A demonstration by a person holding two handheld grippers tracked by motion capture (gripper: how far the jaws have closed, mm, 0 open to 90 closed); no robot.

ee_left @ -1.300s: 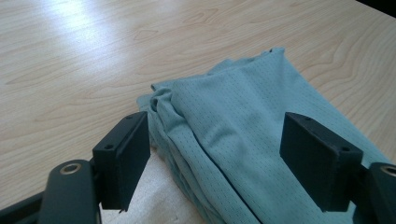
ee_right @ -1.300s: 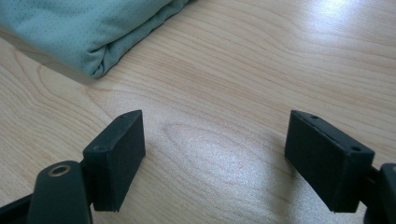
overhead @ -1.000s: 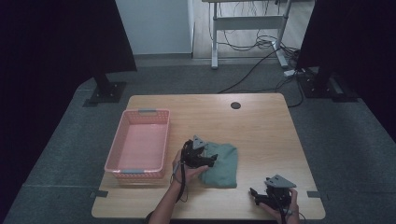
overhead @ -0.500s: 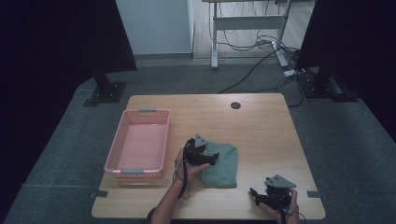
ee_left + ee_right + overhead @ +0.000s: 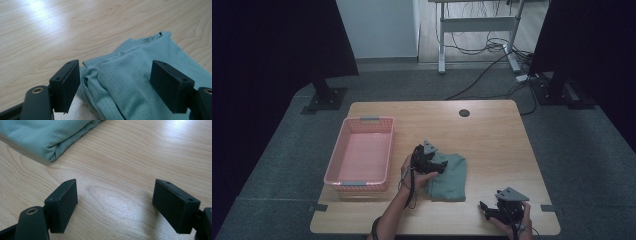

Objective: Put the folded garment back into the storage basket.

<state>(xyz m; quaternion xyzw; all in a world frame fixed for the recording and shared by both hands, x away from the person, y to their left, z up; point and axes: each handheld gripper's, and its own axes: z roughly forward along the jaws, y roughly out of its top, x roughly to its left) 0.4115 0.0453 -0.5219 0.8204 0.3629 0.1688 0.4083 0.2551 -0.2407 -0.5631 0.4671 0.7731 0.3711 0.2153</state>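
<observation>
A folded pale green mesh cloth (image 5: 450,177) lies on the wooden table (image 5: 492,135), right of the basket. My left gripper (image 5: 439,166) hovers over the cloth's left edge, jaws open and wide apart. In the left gripper view the cloth (image 5: 135,82) spreads below and between the jaws of that gripper (image 5: 115,86), and no pad presses on it. My right gripper (image 5: 486,209) rests near the table's front right edge, open, with bare wood between its jaws. In the right gripper view this gripper (image 5: 113,205) points toward a folded corner of the cloth (image 5: 47,137) farther off.
A pink plastic basket (image 5: 362,186) stands on the left part of the table. A dark round cable hole (image 5: 464,113) sits near the table's far edge. Beyond the table are a desk frame with cables (image 5: 492,47) and dark stands on grey carpet.
The left gripper has shifted slightly over the cloth's left edge. The right gripper has stayed where it was.
</observation>
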